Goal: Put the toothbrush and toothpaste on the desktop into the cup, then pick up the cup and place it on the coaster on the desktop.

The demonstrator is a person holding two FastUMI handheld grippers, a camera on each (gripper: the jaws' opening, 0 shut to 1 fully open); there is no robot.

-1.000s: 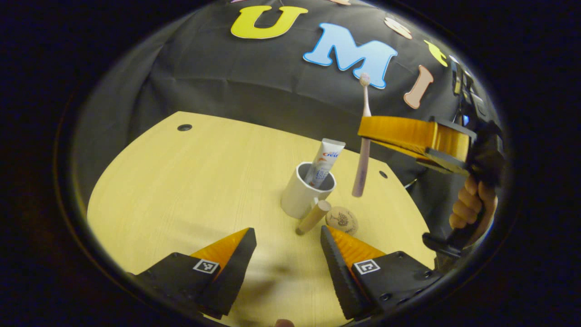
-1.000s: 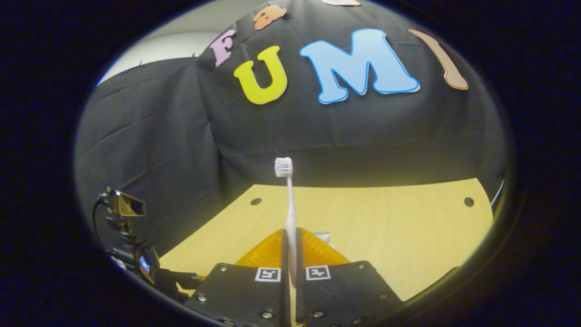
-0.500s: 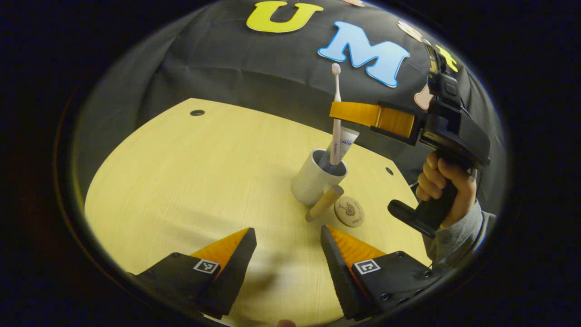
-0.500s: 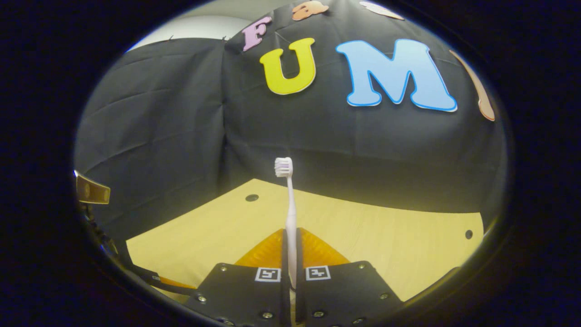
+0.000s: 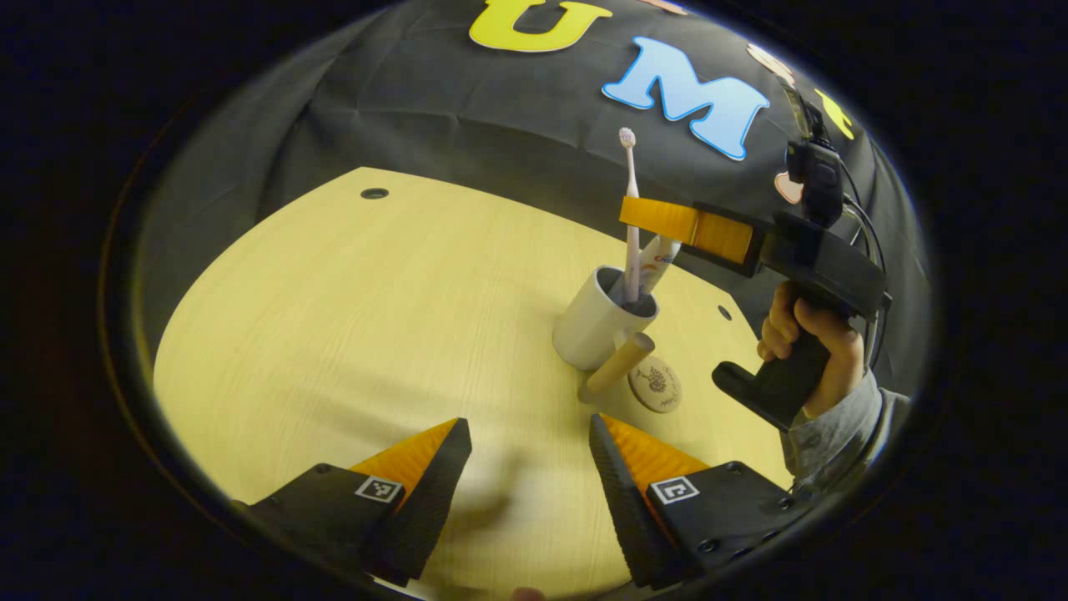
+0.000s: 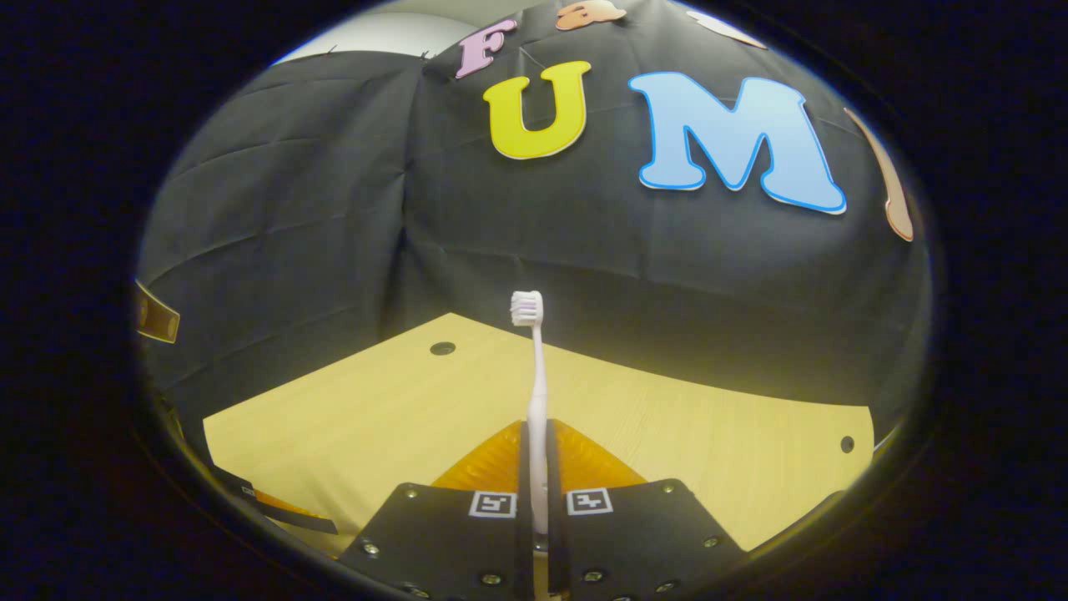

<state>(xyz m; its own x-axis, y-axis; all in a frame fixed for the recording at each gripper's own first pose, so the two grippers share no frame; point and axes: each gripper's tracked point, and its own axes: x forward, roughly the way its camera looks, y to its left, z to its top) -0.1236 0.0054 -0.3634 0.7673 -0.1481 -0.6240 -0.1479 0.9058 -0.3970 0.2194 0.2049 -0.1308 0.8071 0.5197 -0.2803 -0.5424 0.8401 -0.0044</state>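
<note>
Inside the cup (image 5: 596, 330) on the desktop (image 5: 350, 317), the toothbrush (image 5: 632, 225) stands upright, bristles up, its lower end below the rim beside the toothpaste (image 5: 663, 259). Above the cup, the right gripper (image 5: 647, 219) is clamped on the toothbrush shaft, a hand (image 5: 805, 351) holding its grip. Against the cup's near side a wooden handle (image 5: 617, 367) juts out, and the round coaster (image 5: 655, 386) lies just beside it. Nearer than the cup, the left gripper (image 5: 526, 472) hovers with fingers spread, holding nothing.
</note>
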